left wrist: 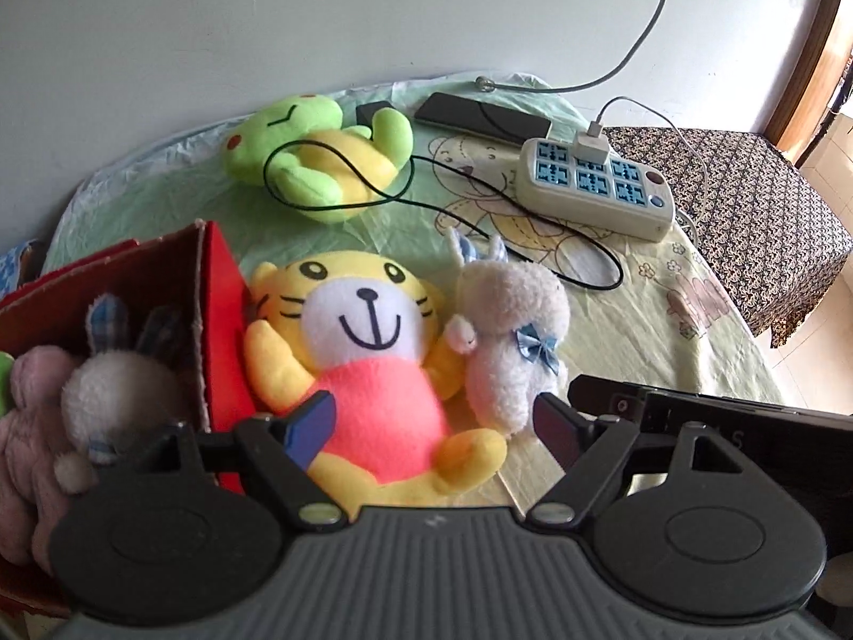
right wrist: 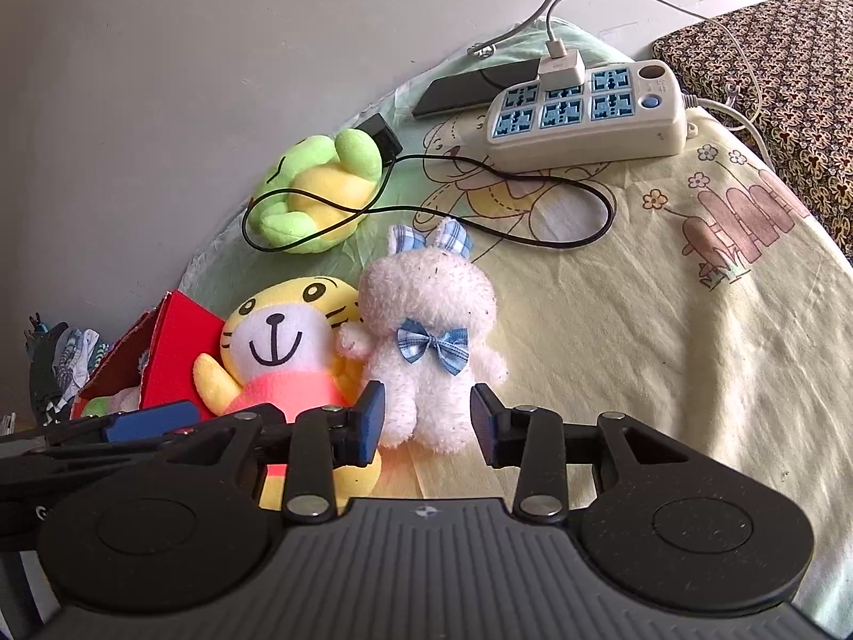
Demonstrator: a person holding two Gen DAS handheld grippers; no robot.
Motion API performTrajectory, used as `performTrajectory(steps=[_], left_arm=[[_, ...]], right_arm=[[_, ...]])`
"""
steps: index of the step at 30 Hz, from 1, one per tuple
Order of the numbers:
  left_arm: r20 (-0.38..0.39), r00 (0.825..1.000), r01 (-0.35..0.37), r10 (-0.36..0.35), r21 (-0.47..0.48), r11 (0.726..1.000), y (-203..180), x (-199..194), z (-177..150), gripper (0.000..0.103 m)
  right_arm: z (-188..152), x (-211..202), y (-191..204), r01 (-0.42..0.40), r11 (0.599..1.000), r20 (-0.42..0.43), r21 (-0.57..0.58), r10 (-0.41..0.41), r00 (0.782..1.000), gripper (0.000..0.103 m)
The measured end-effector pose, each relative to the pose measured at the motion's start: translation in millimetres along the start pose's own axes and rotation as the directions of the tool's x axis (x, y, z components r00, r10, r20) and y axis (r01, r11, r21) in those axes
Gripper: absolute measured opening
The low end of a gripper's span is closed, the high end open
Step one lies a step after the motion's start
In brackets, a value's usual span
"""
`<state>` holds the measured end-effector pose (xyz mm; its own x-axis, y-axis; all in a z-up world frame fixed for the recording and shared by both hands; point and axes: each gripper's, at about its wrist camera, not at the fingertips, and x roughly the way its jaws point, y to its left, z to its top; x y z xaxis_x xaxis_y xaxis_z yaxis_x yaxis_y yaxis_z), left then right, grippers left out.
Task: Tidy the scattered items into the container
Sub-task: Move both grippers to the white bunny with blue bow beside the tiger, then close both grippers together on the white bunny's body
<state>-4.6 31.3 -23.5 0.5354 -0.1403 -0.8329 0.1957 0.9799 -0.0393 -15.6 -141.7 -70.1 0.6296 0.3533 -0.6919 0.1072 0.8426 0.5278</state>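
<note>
A yellow tiger plush (left wrist: 362,352) in a pink shirt lies beside the red cardboard box (left wrist: 224,320); it also shows in the right wrist view (right wrist: 277,352). My left gripper (left wrist: 434,429) is open, its jaws on either side of the tiger's belly and legs. A white rabbit plush (right wrist: 426,352) with a blue bow lies right of the tiger, also in the left wrist view (left wrist: 506,330). My right gripper (right wrist: 426,418) is open, its jaws flanking the rabbit's legs. A green frog plush (left wrist: 320,154) lies farther back. The box (right wrist: 176,357) holds a pink plush (left wrist: 26,426) and another rabbit (left wrist: 114,389).
A white power strip (left wrist: 597,186) with a charger, a dark phone (left wrist: 480,117) and a looping black cable (left wrist: 480,202) lie at the back of the cartoon-print sheet (right wrist: 693,320). A wall stands behind. A brown patterned surface (left wrist: 757,213) is to the right.
</note>
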Motion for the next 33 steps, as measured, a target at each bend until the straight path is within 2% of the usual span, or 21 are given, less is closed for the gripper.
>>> performTrajectory(steps=[7,12,16,28,32,33], left_arm=[[-0.033,0.999,0.012,-0.012,-0.001,1.0,2.6,13.9,-2.6,0.084],[-0.032,0.999,0.012,-0.011,0.038,0.999,-1.7,18.8,-2.8,0.093],[-0.028,1.0,0.009,-0.007,0.067,0.998,-5.4,22.5,-1.9,0.095],[-0.047,0.998,0.052,-0.048,0.081,0.995,-8.9,41.3,10.0,0.09],[-0.041,0.997,0.07,-0.067,0.09,0.993,-11.0,47.1,12.2,0.087],[-0.036,0.997,0.077,-0.074,0.093,0.993,-11.3,48.3,12.5,0.087]], right_arm=[[2.9,2.0,-3.4,0.015,1.0,0.003,0.013,-0.015,1.0,0.04],[5.7,7.1,-7.3,0.018,0.999,-0.005,0.041,-0.018,1.0,0.044],[8.5,11.3,-7.5,0.018,0.999,-0.01,0.052,-0.018,1.0,0.045],[21.6,20.7,-17.1,0.003,0.995,-0.017,0.101,-0.001,1.0,0.051],[26.1,27.7,-19.0,-0.028,0.992,-0.031,0.126,0.032,0.999,0.053],[27.3,30.4,-19.9,-0.041,0.989,-0.038,0.143,0.047,0.998,0.056]])
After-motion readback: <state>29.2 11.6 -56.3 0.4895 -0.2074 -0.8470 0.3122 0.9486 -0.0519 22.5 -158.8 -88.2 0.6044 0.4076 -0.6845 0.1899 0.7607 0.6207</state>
